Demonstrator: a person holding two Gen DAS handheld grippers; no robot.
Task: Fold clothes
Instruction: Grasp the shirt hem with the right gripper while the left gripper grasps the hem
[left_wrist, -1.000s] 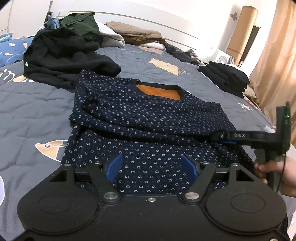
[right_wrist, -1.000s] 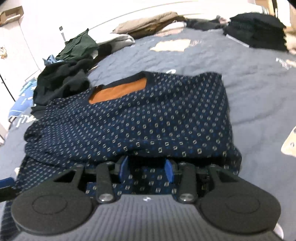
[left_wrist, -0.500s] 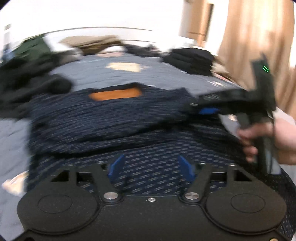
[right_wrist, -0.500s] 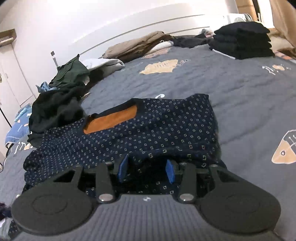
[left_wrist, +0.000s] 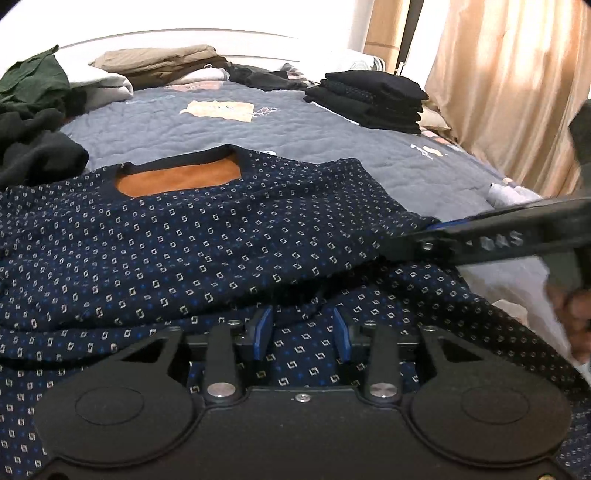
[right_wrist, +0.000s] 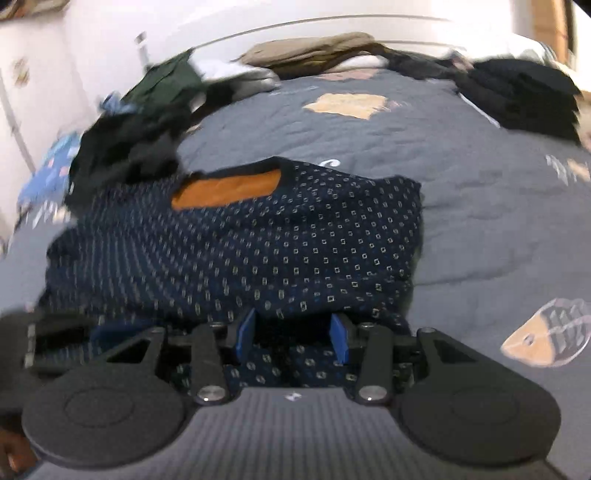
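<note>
- One patterned sweater (left_wrist: 207, 240) is on the go — navy with little square dots and an orange lining showing at the neck. It lies on the grey quilted bed (left_wrist: 303, 136), its upper part doubled over the lower part nearest the cameras.
- Two grippers, one per hand. The left gripper (left_wrist: 303, 332) sits low over the near fabric with its blue pads (left_wrist: 263, 330) narrowed down; its jaws have just been closing. Sweater cloth lies between them, right at the folded edge, but whether the pads actually pinch it can't be told.
- The right gripper (right_wrist: 293, 334) is at the sweater's right-hand edge, jaws about half apart, a thick fold of cloth bunched over the tips (looks like a grip, but the pads themselves are mostly hidden, so it's not certain). In the left wrist view it reaches in from the right side, its tips buried in the sweater's edge.
- One hand (left_wrist: 574, 314) shows at the right border of the left wrist view, wrapped around that gripper's handle.
- One neat stack of folded black clothes (left_wrist: 369, 101) sits far right on the bed.
- One loose heap of dark and green clothes (left_wrist: 33, 110) is far left, with beige and white pieces (left_wrist: 162, 64) by the headboard.
- No baskets or boxes — everything's straight on the bed.
- One tan curtain (left_wrist: 517, 92) hangs at right.
</note>
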